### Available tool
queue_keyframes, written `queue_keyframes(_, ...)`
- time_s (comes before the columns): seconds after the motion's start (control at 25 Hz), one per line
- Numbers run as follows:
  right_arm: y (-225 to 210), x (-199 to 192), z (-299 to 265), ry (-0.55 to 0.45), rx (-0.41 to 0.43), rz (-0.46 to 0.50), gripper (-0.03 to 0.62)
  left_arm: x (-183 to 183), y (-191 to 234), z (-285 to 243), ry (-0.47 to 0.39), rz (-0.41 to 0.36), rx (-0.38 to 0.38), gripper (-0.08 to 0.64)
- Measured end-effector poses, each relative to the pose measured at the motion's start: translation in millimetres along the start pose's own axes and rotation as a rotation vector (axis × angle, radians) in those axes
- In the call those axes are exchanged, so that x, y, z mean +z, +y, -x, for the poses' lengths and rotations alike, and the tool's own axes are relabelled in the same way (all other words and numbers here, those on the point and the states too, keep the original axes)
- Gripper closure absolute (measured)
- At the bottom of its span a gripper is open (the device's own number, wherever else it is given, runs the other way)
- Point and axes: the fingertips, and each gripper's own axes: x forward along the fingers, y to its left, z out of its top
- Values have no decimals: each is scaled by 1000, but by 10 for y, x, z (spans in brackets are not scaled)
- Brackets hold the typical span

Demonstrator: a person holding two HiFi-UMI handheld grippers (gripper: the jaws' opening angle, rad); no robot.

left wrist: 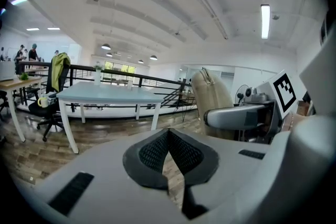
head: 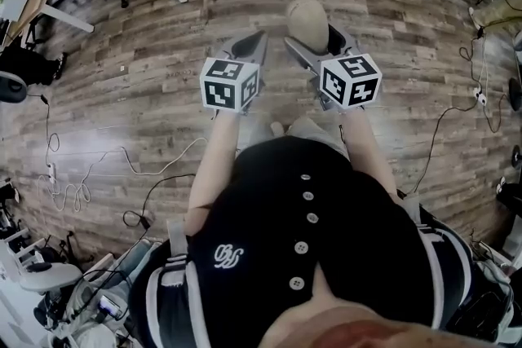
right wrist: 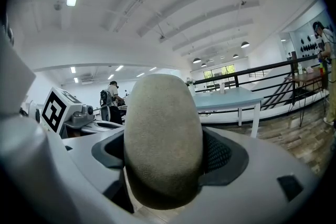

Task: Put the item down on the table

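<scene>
The right gripper (right wrist: 164,150) is clamped on a beige, rounded fabric pouch (right wrist: 163,128), held at 12 o'clock above the brown plank floor (head: 163,37). Only the left gripper view shows the pouch side-on and upright. The left gripper (left wrist: 169,136) has its jaws together on nothing. A pale-blue worktop (left wrist: 105,93) stands at 10 o'clock, well apart.

The person wears a black top (head: 326,175) with a row of white buttons (head: 307,196) and a small white emblem (head: 228,257). The left gripper (head: 251,43) and right gripper (head: 318,35) are grey, each bearing a white cube (head: 230,84) with black square markers; dark meshed pads (left wrist: 152,152) line the jaws.
</scene>
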Motion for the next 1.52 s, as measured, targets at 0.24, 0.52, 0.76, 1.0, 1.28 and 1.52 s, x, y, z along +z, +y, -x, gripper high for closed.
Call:
queue_keyframes(0.24,-16,-101,-110,6,-21,-23,184,-121,87,-37,17,20,-19,551)
queue_keyframes(0.52,-170,25,-476,-3,2,-8,184,-5,362,-293,20,36,-3,551)
queue_keyframes(0.76,-553,179,-1003,10,30,-7,184,228,684,-778,21,54,13,551)
queue_keyframes(1.0,-1162,616,-1575,-16,44,-18,184,705,1116,-1395,-1,67,46,551)
queue_keyframes(1.28,-1703,1039,-2221,-16,85,27,184,1170,1537,-2059,-31,73,75,551)
queue_keyframes(1.52,-1991,1076,-2503,5,90,22,184,1264,1729,-2388,-20,90,87,551)
